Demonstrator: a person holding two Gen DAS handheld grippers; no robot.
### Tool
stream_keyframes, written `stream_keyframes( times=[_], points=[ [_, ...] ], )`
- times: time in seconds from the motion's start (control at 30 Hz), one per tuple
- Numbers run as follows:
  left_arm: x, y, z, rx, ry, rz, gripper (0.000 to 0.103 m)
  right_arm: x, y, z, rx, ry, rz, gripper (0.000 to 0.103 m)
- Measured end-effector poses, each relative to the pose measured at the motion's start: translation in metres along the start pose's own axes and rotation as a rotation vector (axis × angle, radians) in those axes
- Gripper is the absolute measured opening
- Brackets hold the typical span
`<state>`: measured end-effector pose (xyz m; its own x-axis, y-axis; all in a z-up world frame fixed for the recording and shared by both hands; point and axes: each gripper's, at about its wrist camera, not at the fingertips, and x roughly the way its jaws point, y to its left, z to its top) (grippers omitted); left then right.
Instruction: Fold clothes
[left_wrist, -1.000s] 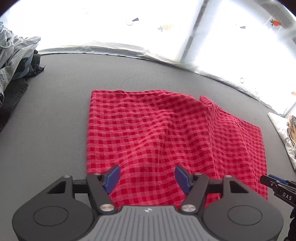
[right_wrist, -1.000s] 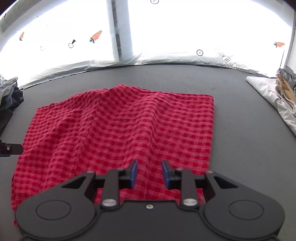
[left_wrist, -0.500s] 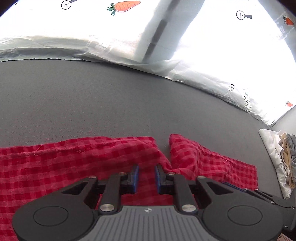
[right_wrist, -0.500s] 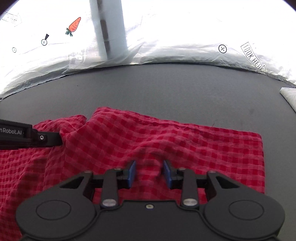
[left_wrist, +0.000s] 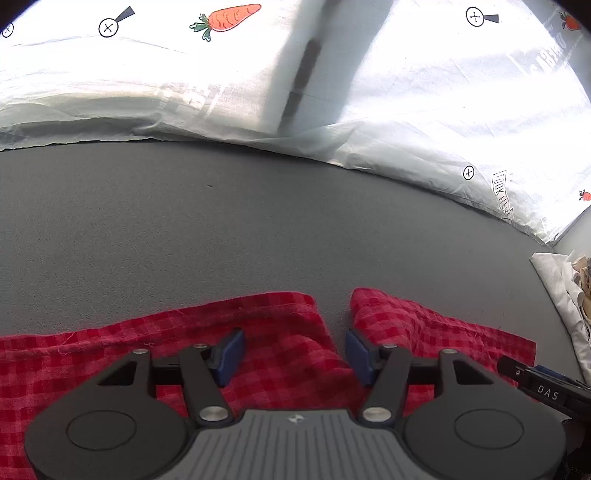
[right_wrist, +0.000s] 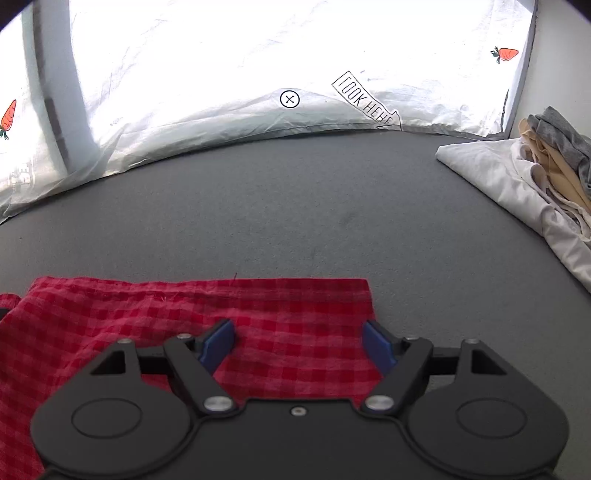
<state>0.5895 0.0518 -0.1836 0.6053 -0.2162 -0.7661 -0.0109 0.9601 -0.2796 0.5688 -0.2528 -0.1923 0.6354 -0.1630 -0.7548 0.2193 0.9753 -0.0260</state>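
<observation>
Nearest in the left wrist view, the left gripper (left_wrist: 293, 354) is seen with its jaws spread apart and nothing between the blue pads; beneath them lies the red checked cloth (left_wrist: 280, 350). In the right wrist view, the right gripper (right_wrist: 299, 345) is likewise held with its jaws released, low over the same red checked cloth (right_wrist: 280, 317) near its right-hand corner. Whether the pads touch the fabric cannot be told.

The cloth is spread on the grey counter (left_wrist: 221, 229), its far hem lying nearly straight in the right view. In the left view the far edge is broken by a gap where two rounded lobes of fabric meet, and soft ridges run back from it.

The cloth is judged to be thin, light and limp: it will drape, sag between two holds and wrinkle rather than keep an edge. It is not fragile, and the weave should offer fair grip. A hold is best taken on the hem or at a corner, with one layer or the whole stack pinched deliberately, both sides being lifted evenly so that the edge stays straight.

Farther off, to the right, a pile of pale clothes (right_wrist: 535, 173) rests on the counter, well apart from the cloth. Beyond it, a white printed sheet (right_wrist: 258, 74) is hung along the back.
</observation>
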Motion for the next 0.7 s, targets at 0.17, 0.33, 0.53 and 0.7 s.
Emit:
stream_keyframes(
  times=[0.17,0.33,0.53,0.7],
  points=[
    [-0.046,0.023,-0.006,-0.061,-0.047,0.063,0.068,-0.021,-0.017,-0.001,-0.033,-0.004,-0.083,0.084],
    [-0.103,0.050,-0.041,-0.105,-0.059,0.181,0.074,-0.064,-0.003,-0.030,-0.095,0.003,-0.035,0.100],
    [-0.168,0.082,-0.122,-0.191,-0.001,0.276,0.076,-0.124,0.031,-0.096,-0.226,0.033,0.109,0.102],
    [-0.194,0.081,-0.173,-0.200,0.041,0.268,0.076,-0.146,0.039,-0.145,-0.347,0.108,0.209,0.102]
  ],
)
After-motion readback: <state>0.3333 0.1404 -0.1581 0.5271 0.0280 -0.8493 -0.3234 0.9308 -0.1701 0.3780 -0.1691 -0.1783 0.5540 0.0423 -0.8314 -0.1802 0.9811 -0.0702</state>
